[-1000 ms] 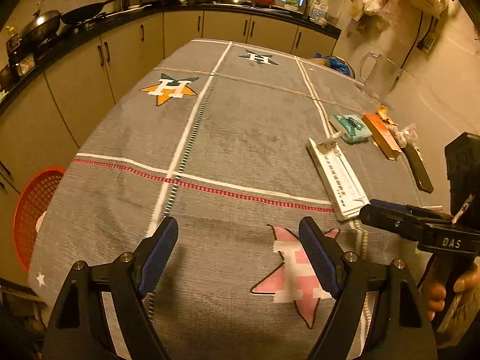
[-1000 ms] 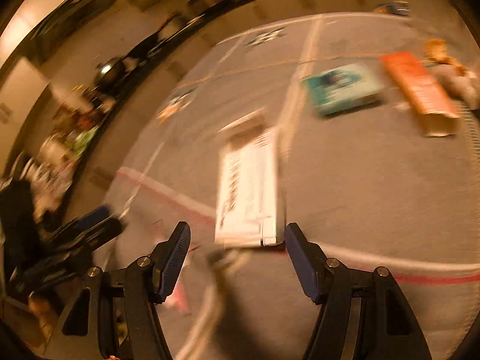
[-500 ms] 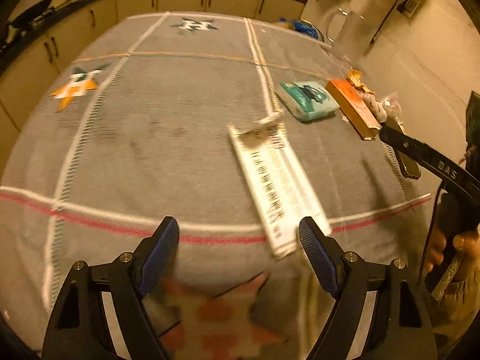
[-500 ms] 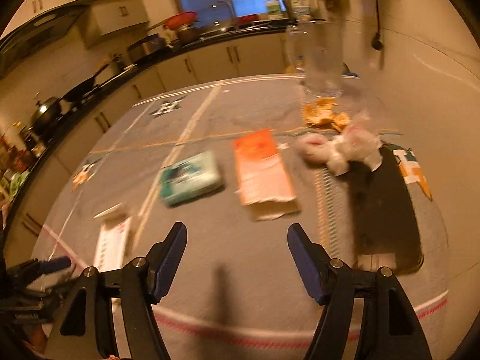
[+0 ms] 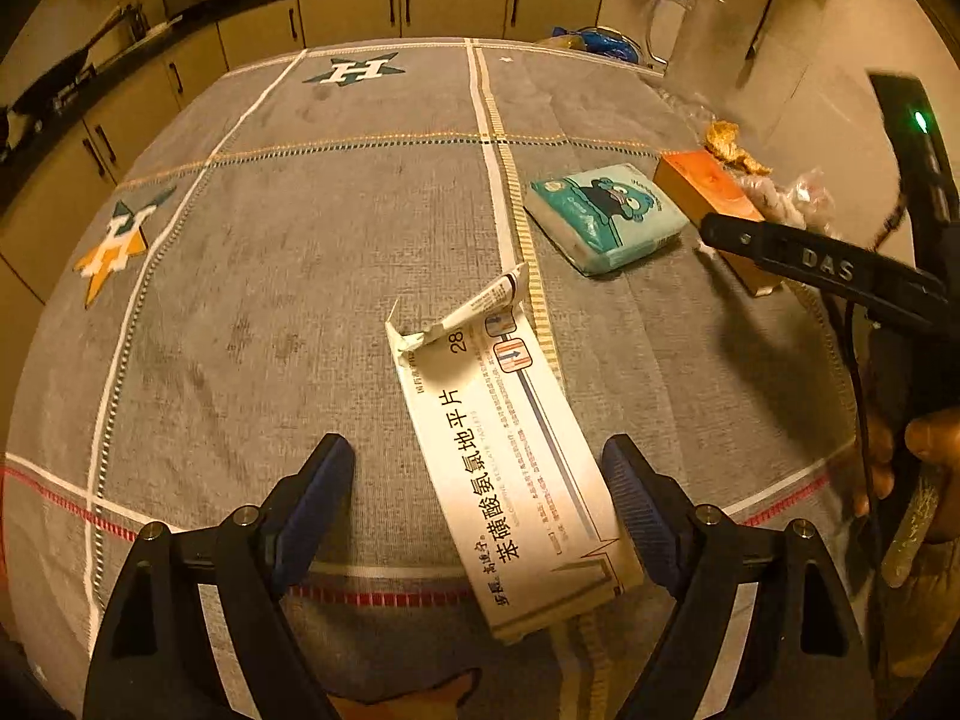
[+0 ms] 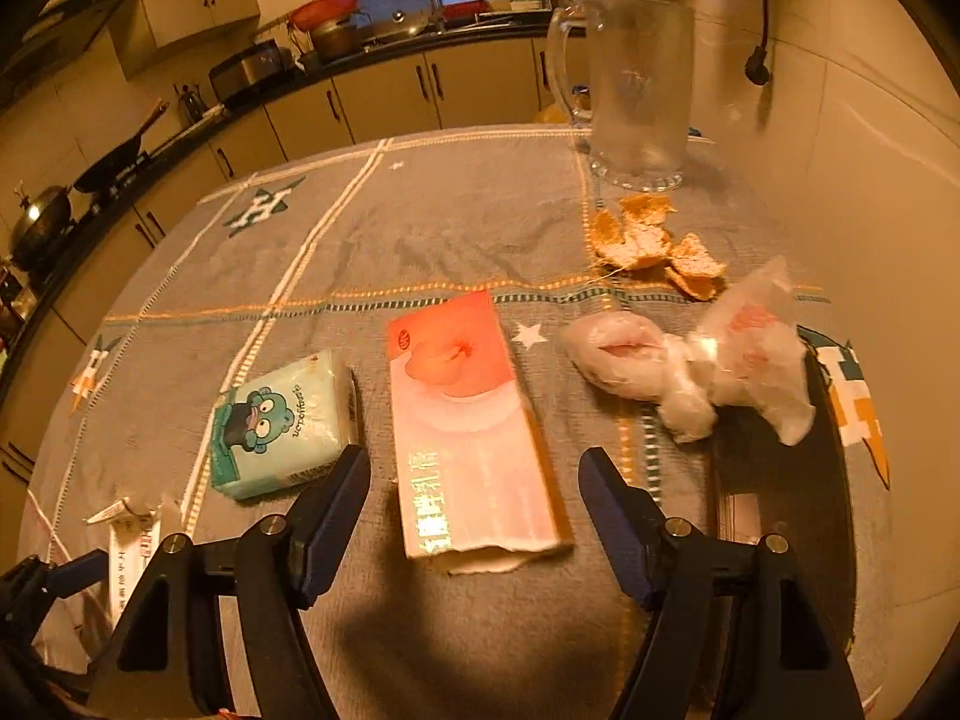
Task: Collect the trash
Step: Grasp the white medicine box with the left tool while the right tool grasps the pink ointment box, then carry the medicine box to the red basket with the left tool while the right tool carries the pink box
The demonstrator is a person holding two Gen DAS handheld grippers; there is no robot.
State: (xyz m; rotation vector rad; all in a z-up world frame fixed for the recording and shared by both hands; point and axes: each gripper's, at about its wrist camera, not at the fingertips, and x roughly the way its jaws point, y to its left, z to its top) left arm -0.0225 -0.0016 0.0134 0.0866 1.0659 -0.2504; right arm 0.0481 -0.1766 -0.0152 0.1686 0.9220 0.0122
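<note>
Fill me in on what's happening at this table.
A person is clearing trash with two handheld grippers. The left gripper is open around the near end of a torn white box. The right gripper is open over an orange box. Nothing is gripped yet. A tissue pack, peels and plastic wrap lie nearby.

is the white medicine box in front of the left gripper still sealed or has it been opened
Opened. The white medicine box lies flat on the tablecloth, and its far end is torn, with a ragged flap sticking up. Whether anything remains inside cannot be told.
</note>
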